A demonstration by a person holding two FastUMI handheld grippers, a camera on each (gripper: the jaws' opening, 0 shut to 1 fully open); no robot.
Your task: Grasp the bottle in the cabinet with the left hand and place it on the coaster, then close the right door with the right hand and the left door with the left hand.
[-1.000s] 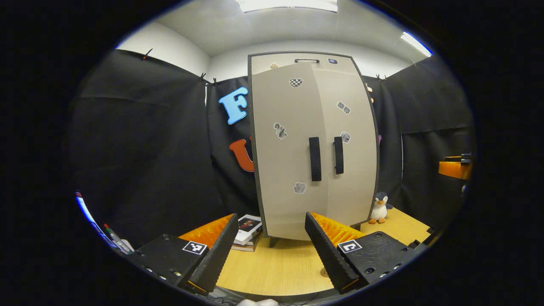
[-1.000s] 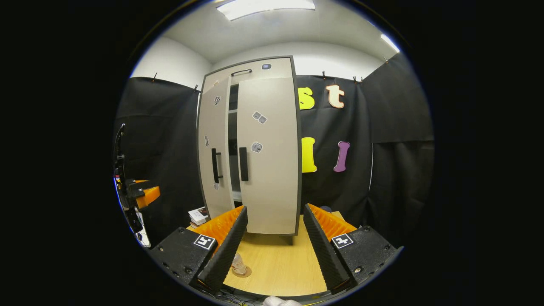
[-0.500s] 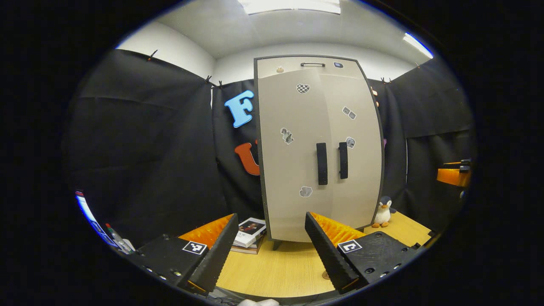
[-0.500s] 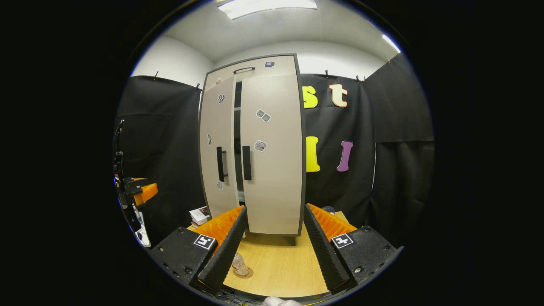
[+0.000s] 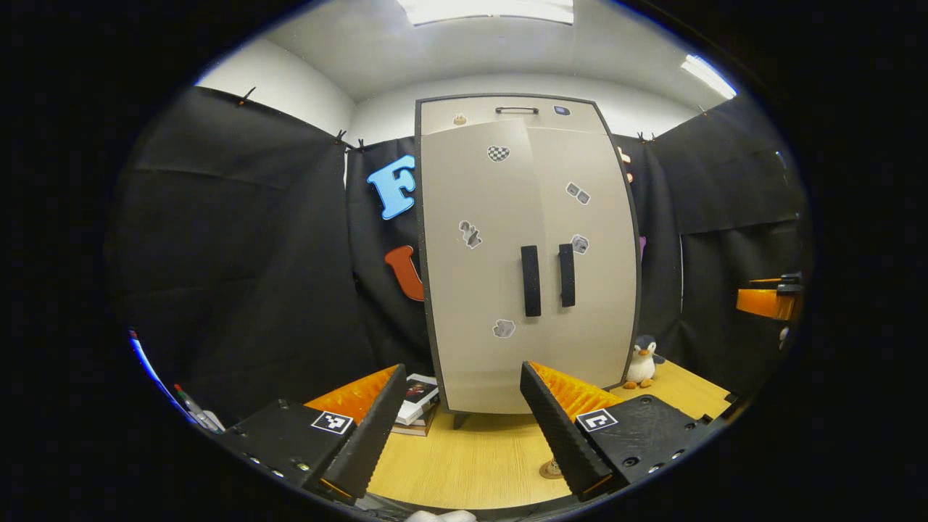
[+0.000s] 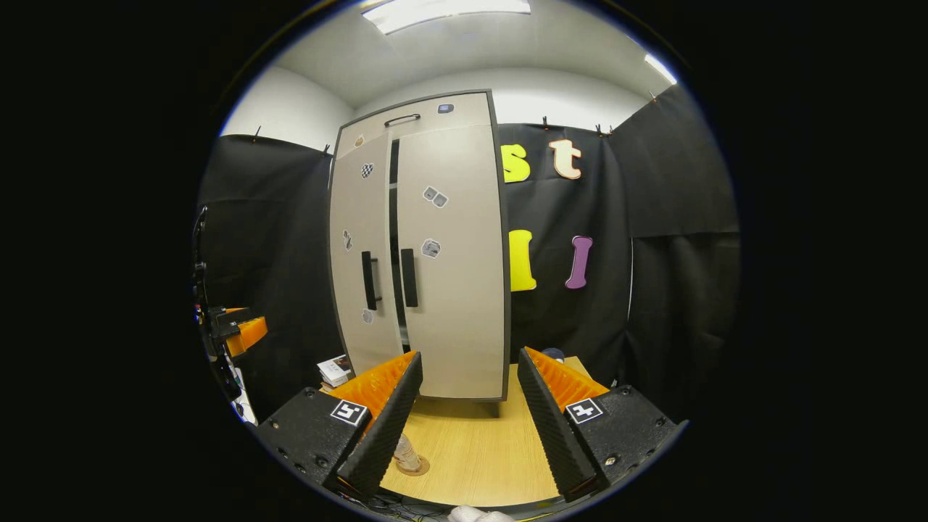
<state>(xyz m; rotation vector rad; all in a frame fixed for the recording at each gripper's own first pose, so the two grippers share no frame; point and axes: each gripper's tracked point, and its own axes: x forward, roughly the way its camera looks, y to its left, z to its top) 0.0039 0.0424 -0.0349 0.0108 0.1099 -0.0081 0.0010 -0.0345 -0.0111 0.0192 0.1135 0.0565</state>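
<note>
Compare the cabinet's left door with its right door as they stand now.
In the right gripper view, the left door stands a little ajar, with a dark gap at its inner edge, while the right door lies flush. The left door carries three stickers, the right door two. From this angle the left door looks narrower than the right. Both are beige, each with a black vertical handle near the middle seam.

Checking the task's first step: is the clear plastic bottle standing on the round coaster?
Yes, the clear plastic bottle stands upright on the round coaster.

bright ceiling panels [image 5: 493, 9], sharp focus, fisheye bending at edges.
</note>
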